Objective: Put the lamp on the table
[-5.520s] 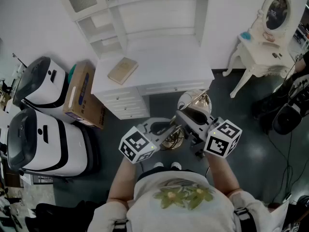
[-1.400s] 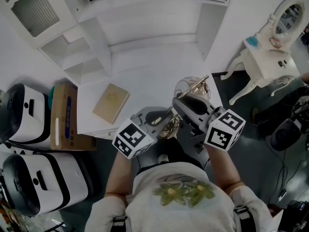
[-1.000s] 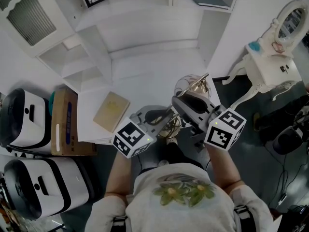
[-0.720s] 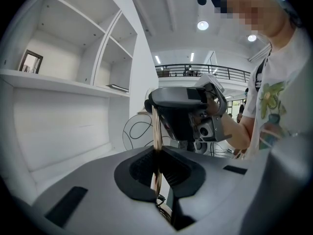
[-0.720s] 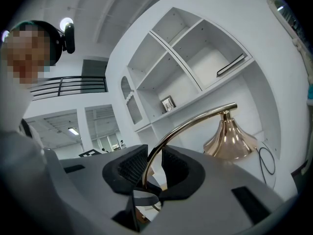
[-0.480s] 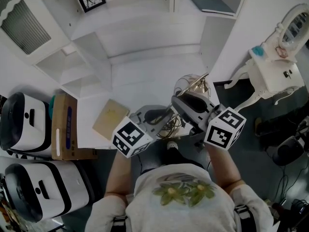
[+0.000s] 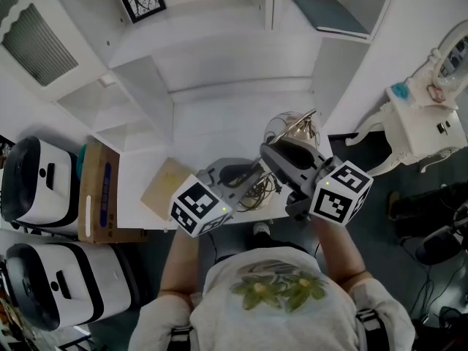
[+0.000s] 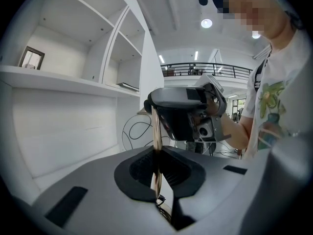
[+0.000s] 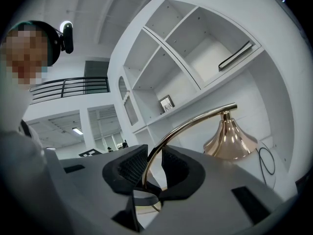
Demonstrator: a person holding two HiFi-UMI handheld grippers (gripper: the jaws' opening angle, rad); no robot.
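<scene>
1. Carried farther in, lamp (image 7: 300, 129) now hangs over the white table's (image 7: 219, 123) near edge.
2. Left gripper (image 8: 157, 180) clamps its gold stem (image 8: 156, 131); right gripper (image 9: 149, 173), just right, clamps its curved arm (image 9: 186, 124).

From the head view, the lamp (image 7: 296, 126) shows only its shade top and some wire. The rest lies under the right gripper (image 7: 276, 159) and left gripper (image 7: 248, 181). The left cube covers a corner of the book (image 7: 162, 185) on the worktop (image 7: 219, 123). The vanity (image 7: 431, 115) and the cases (image 7: 36, 189) are cut by the picture's edges. In the left gripper view, the right gripper hides the top of the stem (image 8: 155, 131). In the right gripper view, the base (image 9: 146, 209) is a sliver below the jaws, its shape unclear.
</scene>
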